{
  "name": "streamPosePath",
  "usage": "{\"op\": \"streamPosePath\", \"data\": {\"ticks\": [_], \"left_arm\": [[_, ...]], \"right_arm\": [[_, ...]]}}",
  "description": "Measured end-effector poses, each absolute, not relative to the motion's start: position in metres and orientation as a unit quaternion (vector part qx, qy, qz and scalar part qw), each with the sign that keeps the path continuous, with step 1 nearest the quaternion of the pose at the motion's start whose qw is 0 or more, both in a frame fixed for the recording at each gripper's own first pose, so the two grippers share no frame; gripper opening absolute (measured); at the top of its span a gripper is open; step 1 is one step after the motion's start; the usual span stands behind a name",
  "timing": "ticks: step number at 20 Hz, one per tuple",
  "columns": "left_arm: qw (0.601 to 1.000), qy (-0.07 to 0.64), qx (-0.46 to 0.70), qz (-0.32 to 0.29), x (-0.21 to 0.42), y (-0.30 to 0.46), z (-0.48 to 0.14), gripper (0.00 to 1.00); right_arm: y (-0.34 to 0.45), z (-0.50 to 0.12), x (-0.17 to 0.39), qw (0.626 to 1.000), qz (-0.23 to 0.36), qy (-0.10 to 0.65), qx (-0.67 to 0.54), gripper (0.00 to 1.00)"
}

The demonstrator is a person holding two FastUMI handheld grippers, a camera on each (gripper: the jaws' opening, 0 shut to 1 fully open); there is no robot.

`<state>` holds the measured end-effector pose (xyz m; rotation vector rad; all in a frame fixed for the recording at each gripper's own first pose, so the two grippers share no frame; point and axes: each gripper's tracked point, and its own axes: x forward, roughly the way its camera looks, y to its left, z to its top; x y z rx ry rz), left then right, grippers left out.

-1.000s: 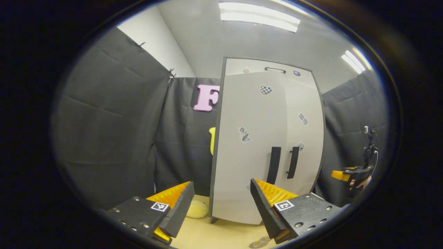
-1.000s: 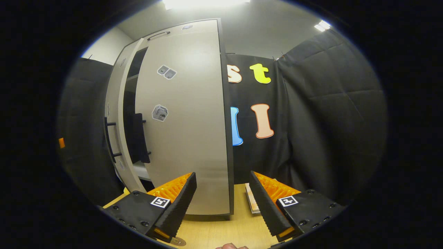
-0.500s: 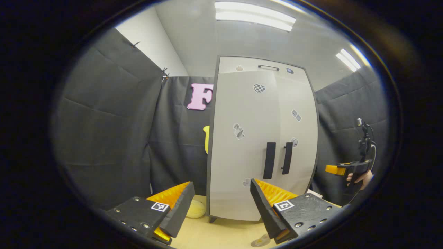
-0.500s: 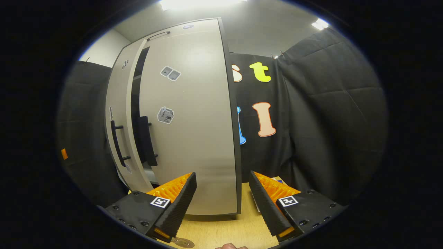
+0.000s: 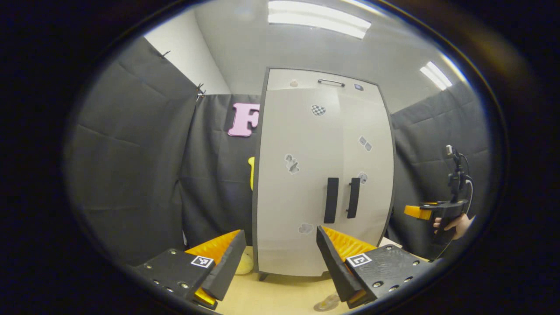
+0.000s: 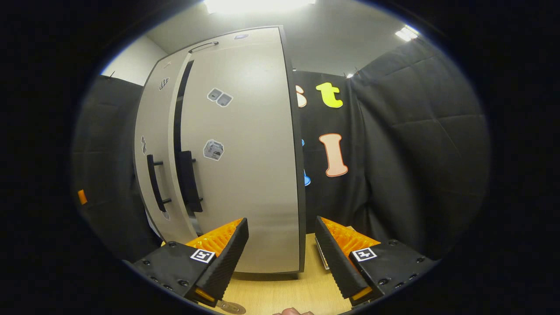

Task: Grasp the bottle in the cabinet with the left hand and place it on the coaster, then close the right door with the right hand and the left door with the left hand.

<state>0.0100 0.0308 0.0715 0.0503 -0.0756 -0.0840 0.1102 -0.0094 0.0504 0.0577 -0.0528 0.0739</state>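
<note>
Cabinet [image 5: 323,175] stood on the wooden table [image 5: 280,297], both doors nearly flush in the left gripper view. Left door [image 5: 297,183] had swung further in than a second before, when it stood visibly ajar. From the right gripper view a thin dark gap was left between left door [image 6: 153,144] and right door [image 6: 245,153], much narrower than a second ago, so not fully shut. The two black handles [image 5: 341,197] sat side by side, close together. I couldn't make out the bottle; a small clear thing [image 5: 326,302] lay low on the table by my left gripper, too blurred to name. A round disc [image 6: 232,307] at the bottom of the right gripper view may be the coaster, couldn't tell.

Left gripper [image 5: 280,249] hung wide apart, holding nothing, back from the cabinet front. Right gripper [image 6: 282,238] also wide apart, empty, in front of the right door's outer edge, not touching it. The left gripper view caught the right gripper [image 5: 420,212] far off at the side, with the hand [image 5: 453,223] holding it. The right gripper view gave the door gap and a flat whitish thing [image 6: 321,253] on the table beside the cabinet.
</note>
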Motion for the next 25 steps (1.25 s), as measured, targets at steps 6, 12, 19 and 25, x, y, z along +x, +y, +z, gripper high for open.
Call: {"op": "streamPosePath", "data": {"ticks": [6, 12, 19, 25], "left_arm": [[0.998, -0.036, 0.015, -0.048, 0.012, 0.040, 0.068, 0.94], [0.998, -0.041, 0.015, -0.052, 0.009, 0.055, 0.067, 0.94], [0.998, -0.043, 0.005, -0.053, 0.005, 0.068, 0.056, 0.94], [0.998, -0.036, 0.003, -0.054, 0.010, 0.073, 0.038, 0.94]], "right_arm": [[-0.005, 0.051, 0.103, 0.999, 0.029, -0.026, 0.026, 0.98], [0.002, 0.055, 0.096, 0.999, 0.019, -0.027, 0.022, 0.98], [-0.001, 0.061, 0.082, 0.999, -0.004, -0.038, 0.002, 0.98], [-0.002, 0.044, 0.084, 1.000, -0.014, -0.011, 0.009, 0.98]]}}
